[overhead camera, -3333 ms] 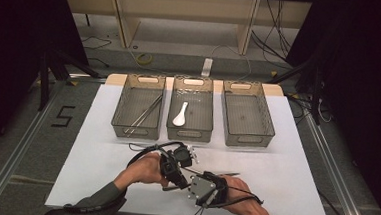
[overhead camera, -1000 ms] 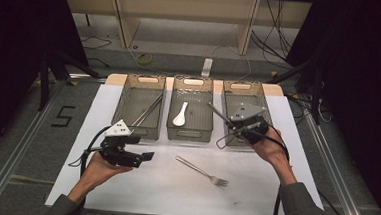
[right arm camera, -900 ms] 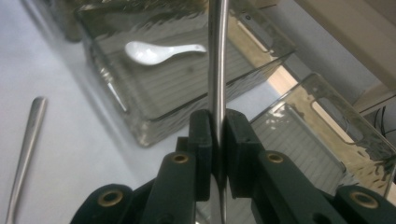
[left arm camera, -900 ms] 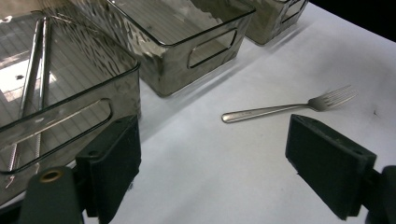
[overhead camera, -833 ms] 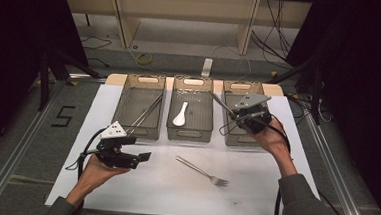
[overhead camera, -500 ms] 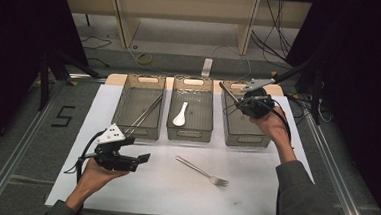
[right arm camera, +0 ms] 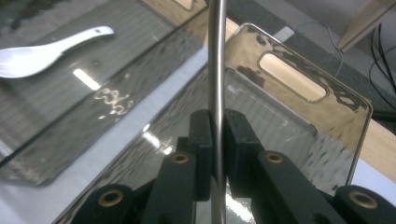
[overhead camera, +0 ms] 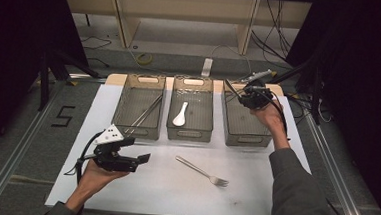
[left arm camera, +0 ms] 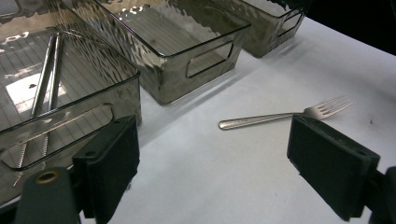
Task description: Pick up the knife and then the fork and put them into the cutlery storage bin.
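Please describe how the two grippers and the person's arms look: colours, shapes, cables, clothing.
Both grippers are black. The left gripper carries a grey three-cornered plate with dark dots on top, and a black cable loops from it. Its fingers are flat, rectangular black pads on arms with brass-coloured rivets. The right gripper also trails a black cable. The person wears grey long sleeves.

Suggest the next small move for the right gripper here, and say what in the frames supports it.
Probably lower and open. The right gripper is shut on a thin metal utensil and hangs over the far end of the right bin, which looks empty; chopsticks and a white spoon each have their own bin, so dropping it there fits. Which utensil it is, I cannot tell.
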`<state>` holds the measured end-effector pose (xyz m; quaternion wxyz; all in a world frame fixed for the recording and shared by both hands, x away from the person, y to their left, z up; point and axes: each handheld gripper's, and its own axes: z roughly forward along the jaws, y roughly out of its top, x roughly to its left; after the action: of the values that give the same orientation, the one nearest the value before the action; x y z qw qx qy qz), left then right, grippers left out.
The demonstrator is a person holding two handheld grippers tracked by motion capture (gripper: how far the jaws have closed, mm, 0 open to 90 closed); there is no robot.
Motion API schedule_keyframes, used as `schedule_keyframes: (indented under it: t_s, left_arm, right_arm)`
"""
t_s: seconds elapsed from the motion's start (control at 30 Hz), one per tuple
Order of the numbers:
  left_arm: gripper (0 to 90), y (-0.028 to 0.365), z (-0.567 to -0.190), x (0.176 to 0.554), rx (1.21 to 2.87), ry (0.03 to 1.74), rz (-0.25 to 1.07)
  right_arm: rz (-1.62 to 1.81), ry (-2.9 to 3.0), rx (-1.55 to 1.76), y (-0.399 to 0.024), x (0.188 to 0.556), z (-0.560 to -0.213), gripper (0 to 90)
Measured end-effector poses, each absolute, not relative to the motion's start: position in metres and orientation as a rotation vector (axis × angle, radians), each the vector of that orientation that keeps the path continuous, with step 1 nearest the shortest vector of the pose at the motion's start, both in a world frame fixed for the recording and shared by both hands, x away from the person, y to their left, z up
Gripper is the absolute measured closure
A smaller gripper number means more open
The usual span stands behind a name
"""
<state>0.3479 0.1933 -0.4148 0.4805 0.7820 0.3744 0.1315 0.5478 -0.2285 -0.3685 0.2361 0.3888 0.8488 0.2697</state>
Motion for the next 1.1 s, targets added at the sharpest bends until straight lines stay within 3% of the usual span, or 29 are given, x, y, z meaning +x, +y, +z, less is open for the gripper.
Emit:
schedule_keyframes:
  t_s: [0.63, 1.1]
  left_arm:
    - [16.6, 0.196, -0.413, 0.348, 1.884, 0.918, 0.322]
    - [16.5, 0.196, -0.413, 0.348, 1.869, 0.921, 0.310]
  right_arm:
    - [0.623, 2.325, 1.177, -0.233, 0.572, -0.396, 81.3]
    - [0.788, 2.343, 1.159, -0.228, 0.550, -0.366, 42.7]
